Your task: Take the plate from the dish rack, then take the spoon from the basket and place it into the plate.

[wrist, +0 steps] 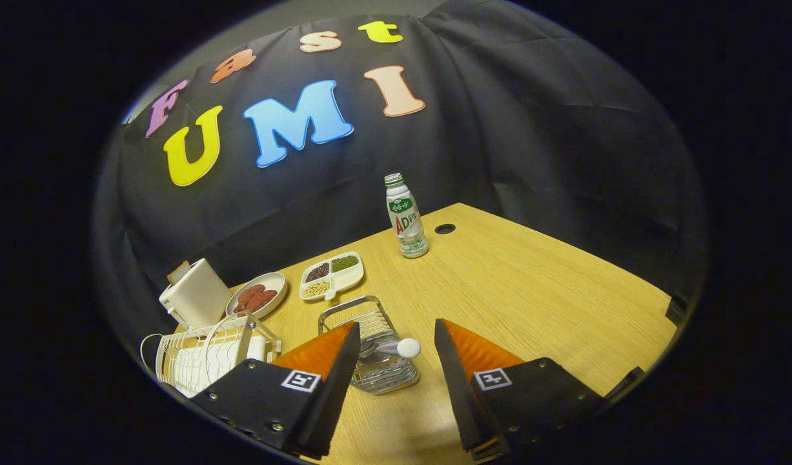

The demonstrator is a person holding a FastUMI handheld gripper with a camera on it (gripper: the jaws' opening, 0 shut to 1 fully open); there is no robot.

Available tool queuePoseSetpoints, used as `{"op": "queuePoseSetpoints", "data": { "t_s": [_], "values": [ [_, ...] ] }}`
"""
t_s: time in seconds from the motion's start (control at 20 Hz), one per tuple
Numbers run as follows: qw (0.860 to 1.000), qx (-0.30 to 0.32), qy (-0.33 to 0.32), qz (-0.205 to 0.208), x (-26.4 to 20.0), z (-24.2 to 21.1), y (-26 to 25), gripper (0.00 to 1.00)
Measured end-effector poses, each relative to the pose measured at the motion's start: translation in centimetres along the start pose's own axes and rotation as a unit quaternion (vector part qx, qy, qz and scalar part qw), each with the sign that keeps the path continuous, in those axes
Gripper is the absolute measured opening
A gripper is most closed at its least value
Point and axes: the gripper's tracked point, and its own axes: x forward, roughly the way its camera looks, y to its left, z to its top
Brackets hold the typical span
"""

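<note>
My gripper (pixel 396 339) is open above the wooden table (pixel 531 290), with nothing between its fingers. Just ahead of the fingertips stands a small metal mesh basket (pixel 373 352), and a spoon with a white round end (pixel 405 348) lies across it, its tip in the gap between my fingers. Beyond the left finger sits a white wire dish rack (pixel 202 355) with a white plate (pixel 210 361) standing upright in it; the finger hides part of the rack.
Behind the rack stands a white toaster (pixel 192 300). An oval dish of reddish food (pixel 257 297) and a divided tray of beans (pixel 331 276) lie further back. A drink bottle (pixel 405 216) stands near a cable hole (pixel 445 228). Bare tabletop spreads beyond the right finger.
</note>
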Motion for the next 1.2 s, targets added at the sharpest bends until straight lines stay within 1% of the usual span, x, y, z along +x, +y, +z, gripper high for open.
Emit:
{"op": "queuePoseSetpoints", "data": {
  "t_s": [0.05, 0.1, 0.15, 0.25, 0.3, 0.35, 0.45, 0.5, 0.55, 0.6, 0.8, 0.9, 1.05, 1.2],
  "values": [
    [1.0, -0.002, 0.001, 0.0, 0.3, 0.1, -0.2, 0.64],
    [1.0, -0.003, 0.001, 0.015, 0.9, 0.0, 0.1, 0.51],
    [1.0, -0.005, 0.0, 0.018, 1.3, 0.1, 0.1, 0.48],
    [0.998, -0.001, -0.009, 0.069, 1.6, 0.7, 1.9, 0.26],
    [0.997, -0.004, -0.008, 0.081, 1.3, 1.1, 2.5, 0.2],
    [0.997, -0.011, -0.006, 0.081, 1.3, 1.0, 2.1, 0.14],
    [0.996, -0.025, 0.002, 0.081, 1.4, 1.0, 2.6, 0.14],
    [0.996, -0.03, 0.001, 0.089, 1.4, 1.2, 3.3, 0.14],
    [0.996, -0.047, 0.003, 0.08, 0.6, 1.4, 3.7, 0.14],
    [0.995, -0.059, 0.003, 0.081, 1.7, 1.6, 3.9, 0.06],
    [0.991, -0.114, 0.0, 0.069, 1.7, 2.8, 5.8, 0.06],
    [0.988, -0.139, -0.011, 0.066, 1.2, 4.3, 6.6, 0.06],
    [0.983, -0.172, -0.023, 0.051, 0.2, 6.1, 7.0, 0.06],
    [0.979, -0.202, -0.034, 0.026, -1.2, 8.0, 6.9, 0.06]
  ]
}}
